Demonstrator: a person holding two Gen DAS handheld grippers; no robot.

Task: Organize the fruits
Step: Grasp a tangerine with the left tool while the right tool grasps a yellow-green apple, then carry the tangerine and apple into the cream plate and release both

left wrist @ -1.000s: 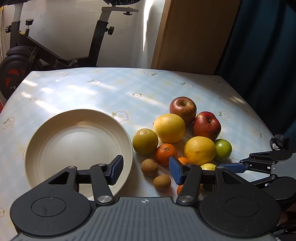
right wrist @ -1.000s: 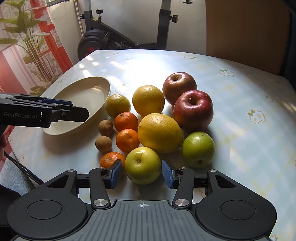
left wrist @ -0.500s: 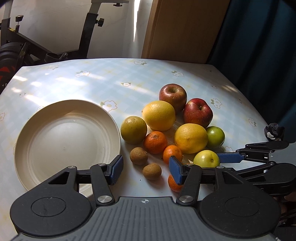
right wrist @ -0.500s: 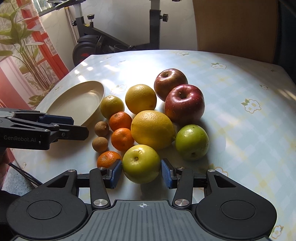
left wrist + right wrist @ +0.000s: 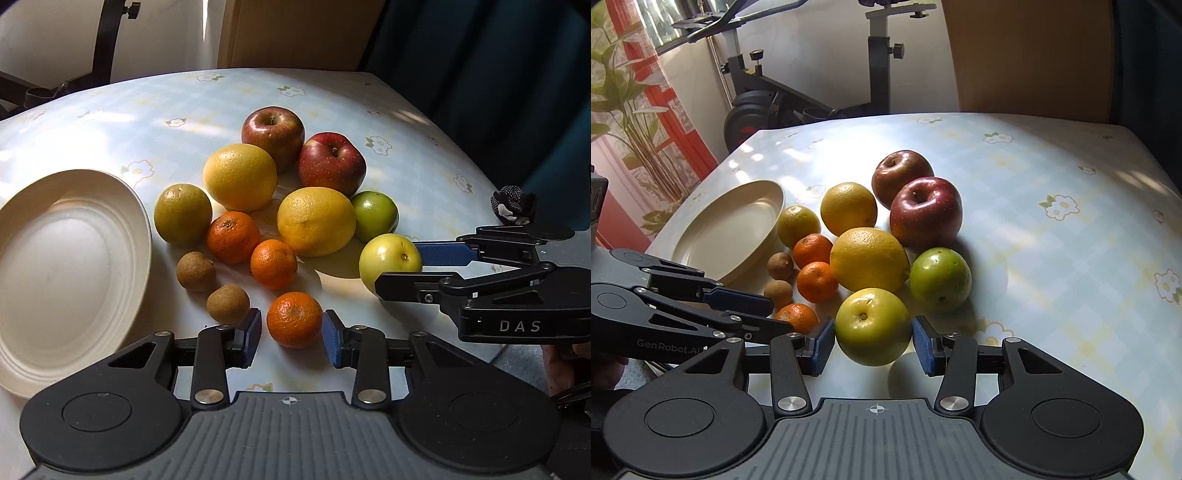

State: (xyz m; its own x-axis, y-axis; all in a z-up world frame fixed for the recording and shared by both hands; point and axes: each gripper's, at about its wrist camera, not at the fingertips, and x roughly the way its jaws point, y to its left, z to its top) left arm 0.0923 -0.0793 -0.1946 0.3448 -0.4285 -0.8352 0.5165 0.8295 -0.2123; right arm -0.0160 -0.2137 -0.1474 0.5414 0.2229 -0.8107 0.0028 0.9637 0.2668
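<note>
Both grippers have closed in: my left gripper [image 5: 291, 332] brackets the nearest tangerine [image 5: 294, 319], my right gripper [image 5: 873, 341] the yellow apple [image 5: 873, 325], both released. I'd squeeze gently, lifting toward the plate [image 5: 44, 258].

Plate [image 5: 74, 258]: in my left wrist view, near-left rim cut by the frame edge.
Nearest mandarin [image 5: 798, 317]: from my right wrist view, half hidden behind the left gripper [image 5: 764, 314].
Yellow-green apple [image 5: 388, 258]: near side covered by the right gripper's finger [image 5: 413, 284].
Exercise bike [image 5: 812, 92]: top cropped.
</note>
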